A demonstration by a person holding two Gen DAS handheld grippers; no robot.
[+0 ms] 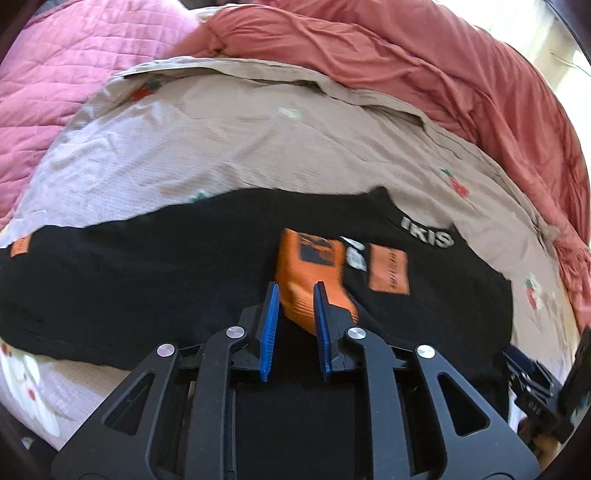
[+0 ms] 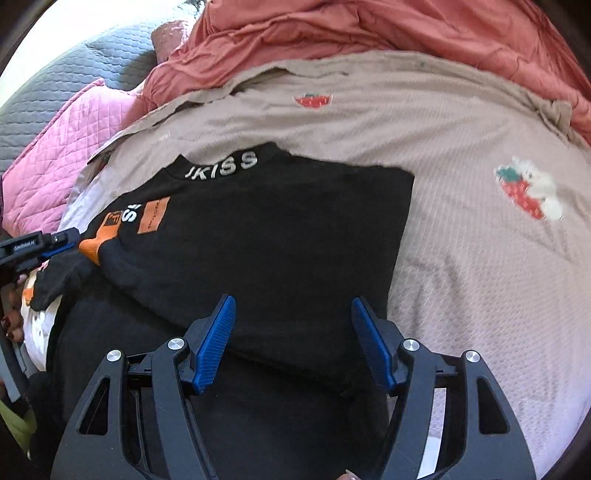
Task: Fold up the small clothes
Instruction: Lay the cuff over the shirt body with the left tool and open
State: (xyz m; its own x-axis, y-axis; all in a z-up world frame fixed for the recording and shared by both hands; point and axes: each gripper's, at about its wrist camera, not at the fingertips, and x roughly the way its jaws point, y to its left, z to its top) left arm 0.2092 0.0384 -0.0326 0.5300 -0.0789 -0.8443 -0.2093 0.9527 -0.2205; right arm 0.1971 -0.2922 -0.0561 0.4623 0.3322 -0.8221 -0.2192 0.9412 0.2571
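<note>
A black long-sleeved top (image 2: pixel 277 229) lies flat on the bed, its collar with white lettering (image 2: pixel 225 166) at the far side. Its sleeve is folded across the chest and ends in an orange cuff (image 1: pixel 306 258). My left gripper (image 1: pixel 296 288) points down at that cuff, which lies between the narrowly parted blue pads without being pinched. In the right wrist view the left gripper (image 2: pixel 70 236) enters from the left edge, beside the cuff (image 2: pixel 90 251). My right gripper (image 2: pixel 292 301) hovers wide open over the top's near folded edge, holding nothing.
The top rests on a beige sheet (image 2: pixel 480 258) printed with strawberries. A rumpled red blanket (image 2: pixel 369 29) is heaped along the far side. A pink quilt (image 2: pixel 44 158) and a grey quilt (image 2: pixel 55 74) lie at the far left. A person's hand (image 2: pixel 11 325) shows at the left edge.
</note>
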